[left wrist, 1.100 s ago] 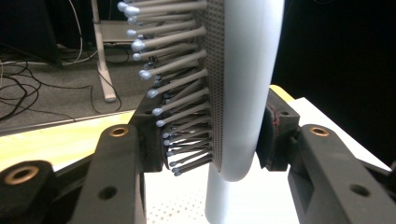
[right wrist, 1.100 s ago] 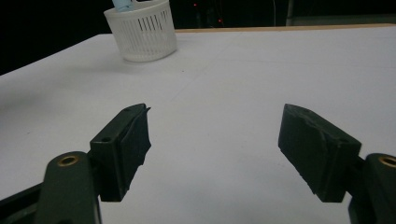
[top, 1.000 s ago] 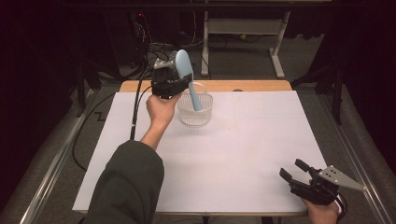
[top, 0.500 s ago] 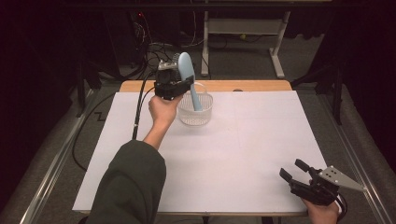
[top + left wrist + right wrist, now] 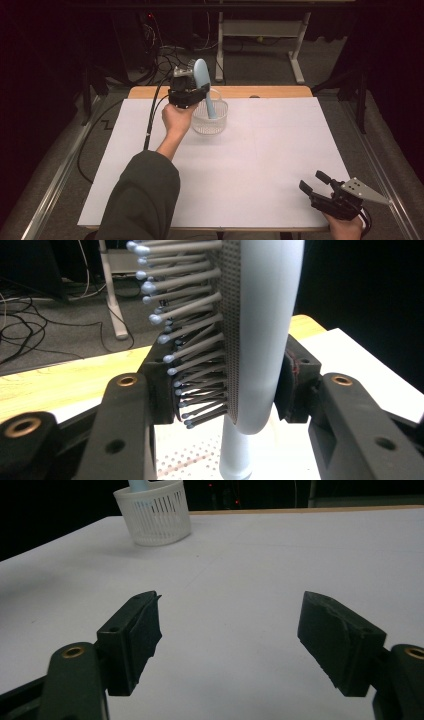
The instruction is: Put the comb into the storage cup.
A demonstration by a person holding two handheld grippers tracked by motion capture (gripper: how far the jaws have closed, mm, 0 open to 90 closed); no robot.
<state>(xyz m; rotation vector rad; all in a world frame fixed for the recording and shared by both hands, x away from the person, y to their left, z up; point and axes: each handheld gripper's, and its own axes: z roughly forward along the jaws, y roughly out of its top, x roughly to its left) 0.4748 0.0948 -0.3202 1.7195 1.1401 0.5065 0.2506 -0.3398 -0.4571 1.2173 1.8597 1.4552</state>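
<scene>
A light blue hairbrush point(image 5: 200, 75) stands nearly upright, with its handle down inside a white perforated basket point(image 5: 201, 126) at the back of the table. My left gripper point(image 5: 199, 94) is shut on the lower part of the brush head, above the basket's left rim. In the left gripper view the pads clamp the brush point(image 5: 260, 340) across its bristles and smooth back, and the basket floor point(image 5: 185, 462) lies below. My right gripper point(image 5: 315, 183) rests at the table's near right corner, open with nothing between its fingers point(image 5: 135, 630). From there the basket point(image 5: 155, 517) stands far off.
A white sheet point(image 5: 260, 165) covers the table, and a strip of wooden edge point(image 5: 270, 92) shows at the back. Cables point(image 5: 165, 55) and a desk frame point(image 5: 300, 60) lie on the dark floor beyond. A cable point(image 5: 150, 120) trails from the left gripper.
The left gripper with the brush has shifted slightly to the right over the basket. The right gripper has not moved.
</scene>
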